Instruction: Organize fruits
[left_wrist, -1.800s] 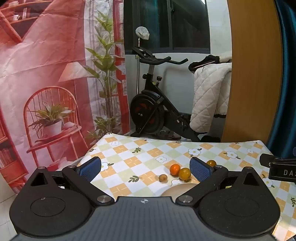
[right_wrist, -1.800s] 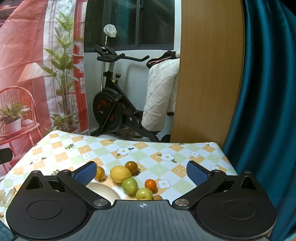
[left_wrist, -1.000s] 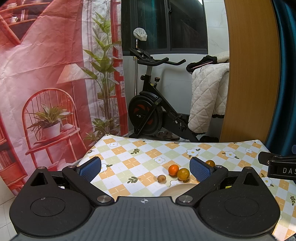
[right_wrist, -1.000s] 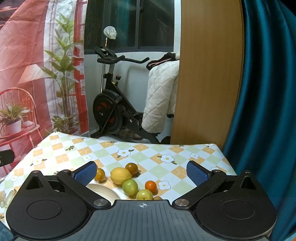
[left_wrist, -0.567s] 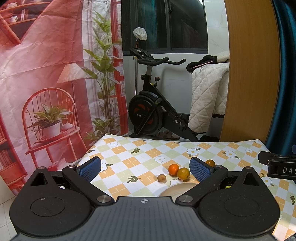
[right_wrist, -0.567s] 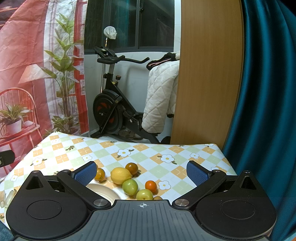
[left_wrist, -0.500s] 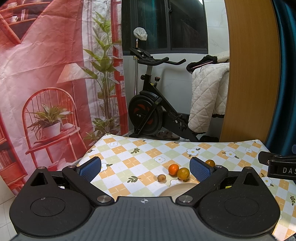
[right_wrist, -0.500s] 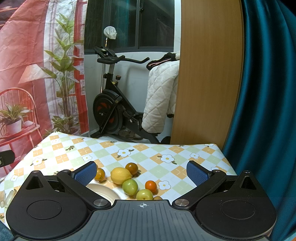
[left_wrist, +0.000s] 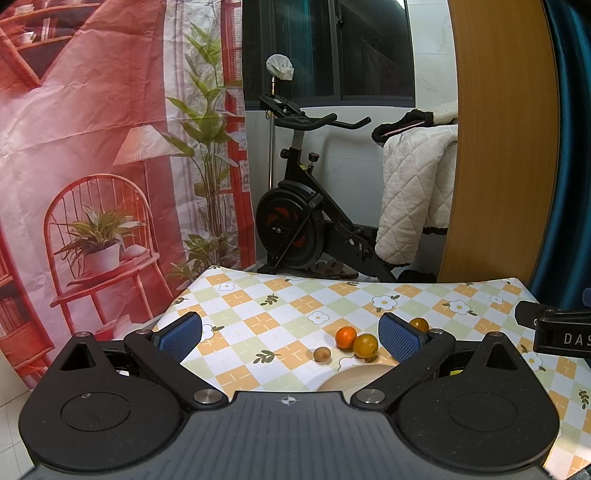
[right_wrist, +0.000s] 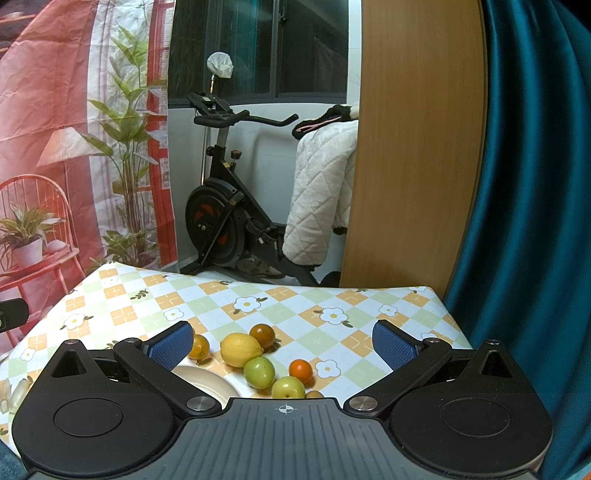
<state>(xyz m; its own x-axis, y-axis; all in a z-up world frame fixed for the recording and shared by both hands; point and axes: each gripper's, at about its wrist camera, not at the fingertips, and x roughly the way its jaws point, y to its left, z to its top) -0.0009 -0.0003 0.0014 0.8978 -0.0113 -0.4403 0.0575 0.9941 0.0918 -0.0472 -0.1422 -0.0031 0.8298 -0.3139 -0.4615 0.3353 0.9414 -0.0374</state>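
The right gripper (right_wrist: 282, 345) hangs above the checked tablecloth (right_wrist: 332, 295) with its blue-padded fingers (right_wrist: 391, 345) spread wide and nothing between them. Between the fingers lie a lemon (right_wrist: 240, 344), a dark orange fruit (right_wrist: 262, 334) at its 2 o'clock, two green fruits (right_wrist: 259, 372) at its 5 o'clock, and a small orange (right_wrist: 300, 370) to their right. A cream plate (right_wrist: 207, 380) sits at 7 o'clock of the lemon, partly hidden by the left finger.
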